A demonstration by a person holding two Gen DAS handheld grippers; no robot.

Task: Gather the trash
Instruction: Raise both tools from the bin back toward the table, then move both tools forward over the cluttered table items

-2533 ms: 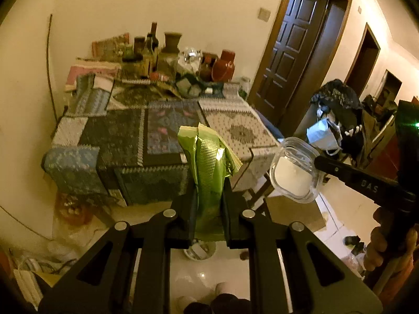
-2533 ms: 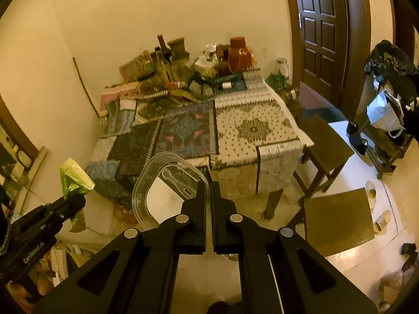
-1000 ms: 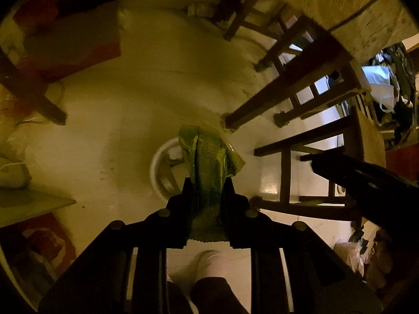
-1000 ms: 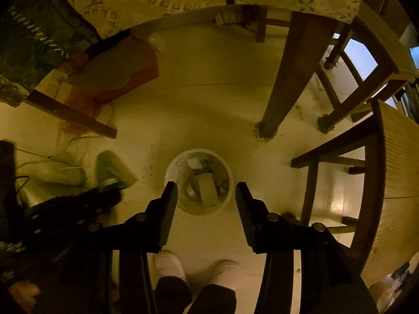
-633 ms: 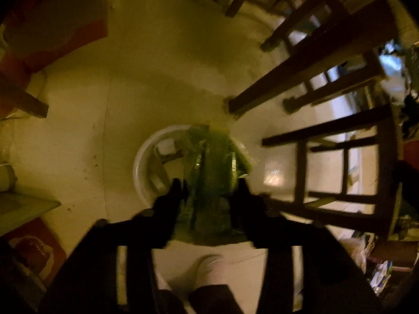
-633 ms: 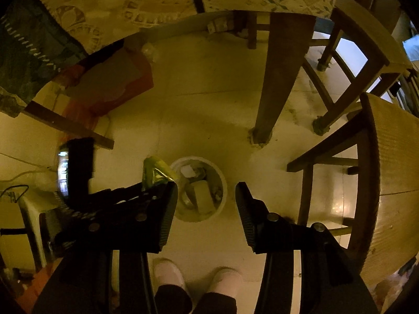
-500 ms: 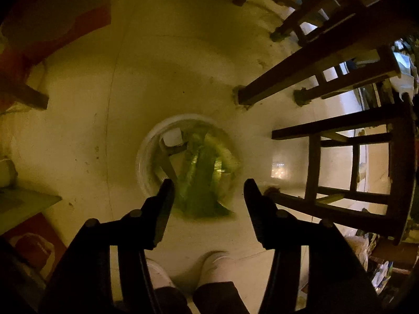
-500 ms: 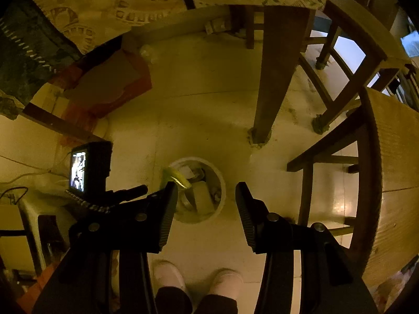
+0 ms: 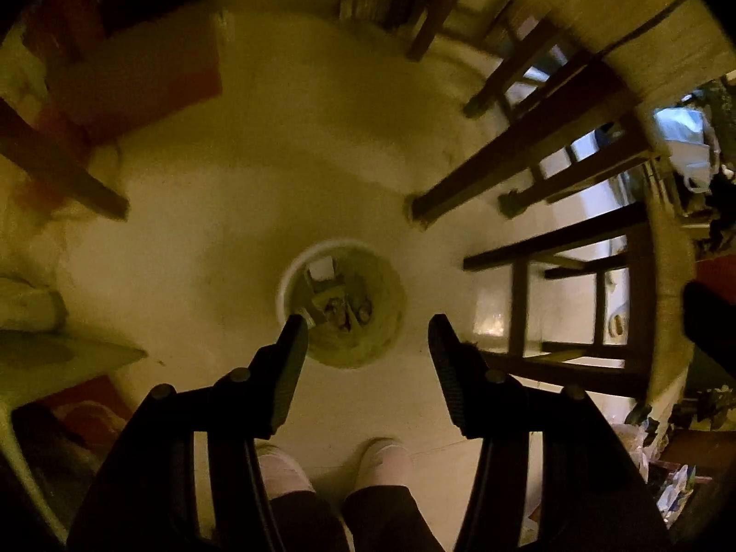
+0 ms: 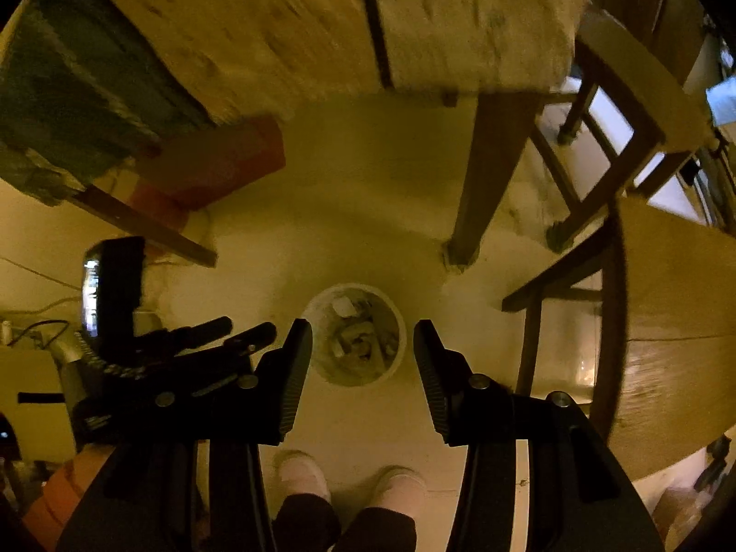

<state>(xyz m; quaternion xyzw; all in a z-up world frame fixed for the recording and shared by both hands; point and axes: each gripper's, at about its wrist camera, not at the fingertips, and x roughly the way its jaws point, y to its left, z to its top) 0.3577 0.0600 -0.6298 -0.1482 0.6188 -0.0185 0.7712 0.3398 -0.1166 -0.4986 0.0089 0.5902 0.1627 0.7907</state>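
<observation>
Dropped since earlier, the wrapper is gone into the bin (image 9: 341, 303) at frame centre; left gripper (image 9: 365, 322) and right gripper (image 10: 362, 326) gape empty, so fetching more trash likely follows.

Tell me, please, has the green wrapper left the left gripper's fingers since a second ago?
Yes. The left gripper has just been opening and is empty; the wrapper dropped toward the white bin on the floor.

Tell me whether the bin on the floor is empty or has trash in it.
Has trash in it. The open-topped white bin stands upright, and both views show pale scraps and wrappers piled inside; how full it is cannot be told.
</observation>
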